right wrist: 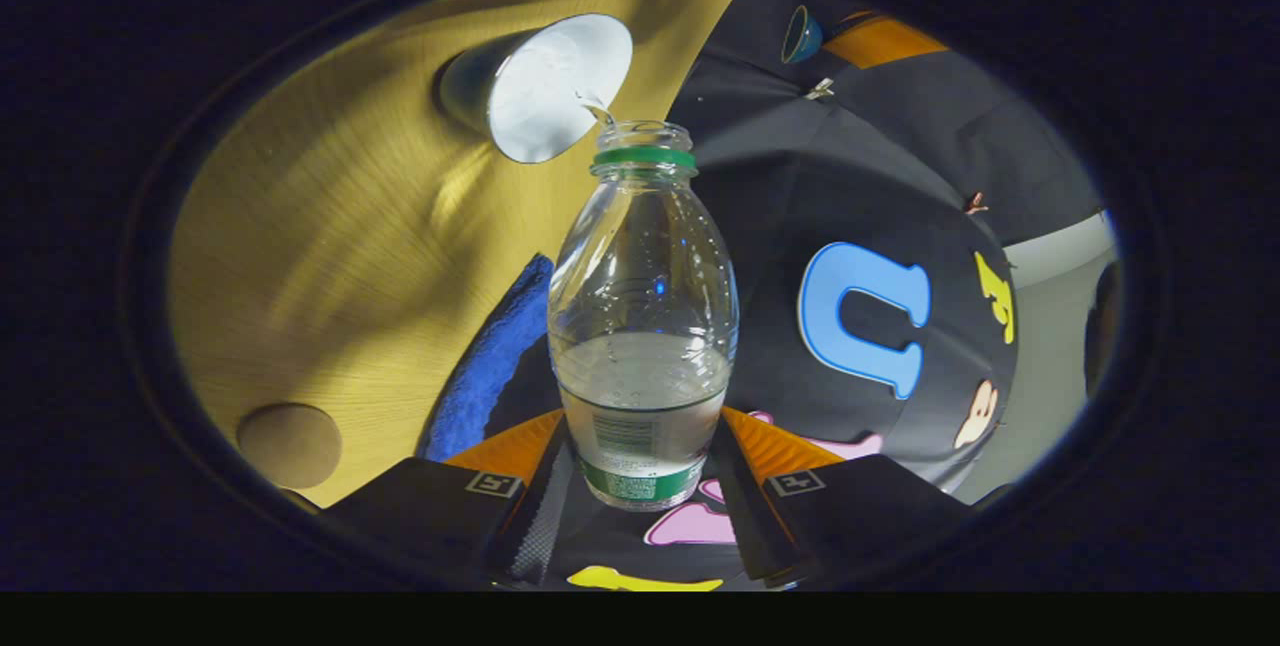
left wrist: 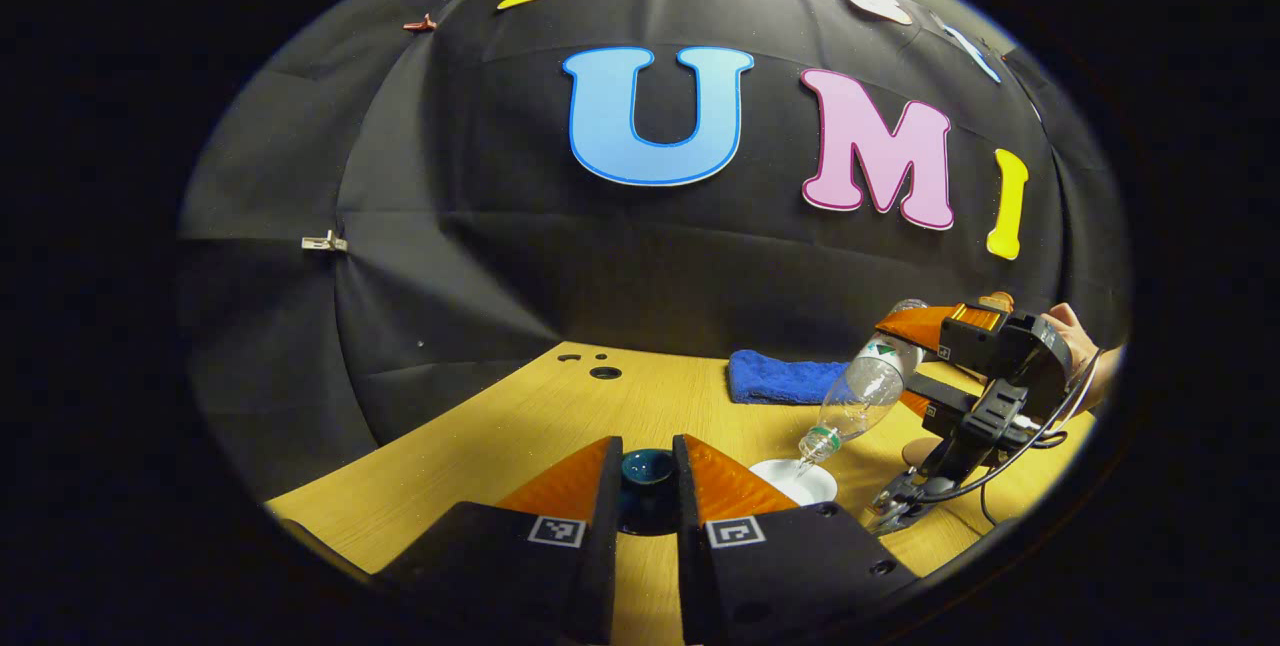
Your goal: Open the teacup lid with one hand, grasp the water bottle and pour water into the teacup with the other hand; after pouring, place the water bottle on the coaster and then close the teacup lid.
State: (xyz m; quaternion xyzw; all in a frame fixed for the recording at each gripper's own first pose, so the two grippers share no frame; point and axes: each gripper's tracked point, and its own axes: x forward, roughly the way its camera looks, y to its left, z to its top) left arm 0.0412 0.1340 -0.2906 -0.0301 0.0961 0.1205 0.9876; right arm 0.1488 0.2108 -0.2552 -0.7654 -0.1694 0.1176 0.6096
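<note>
Clear water bottle (right wrist: pixel 642 326) tipped, gripped in right gripper (right wrist: pixel 640 471) jaws, pouring into white teacup (right wrist: pixel 555 86); left gripper (left wrist: pixel 647 486) jaws closed on dark lid (left wrist: pixel 647 468) w/ worktop (left wrist: pixel 500 426) below.

Towel (left wrist: pixel 785 378) behind teacup (left wrist: pixel 795 481); tabletop (left wrist: pixel 520 426) left free.

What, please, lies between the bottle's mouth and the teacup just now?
A thin stream of water runs from the water bottle into the teacup, seen in the right gripper view.
</note>
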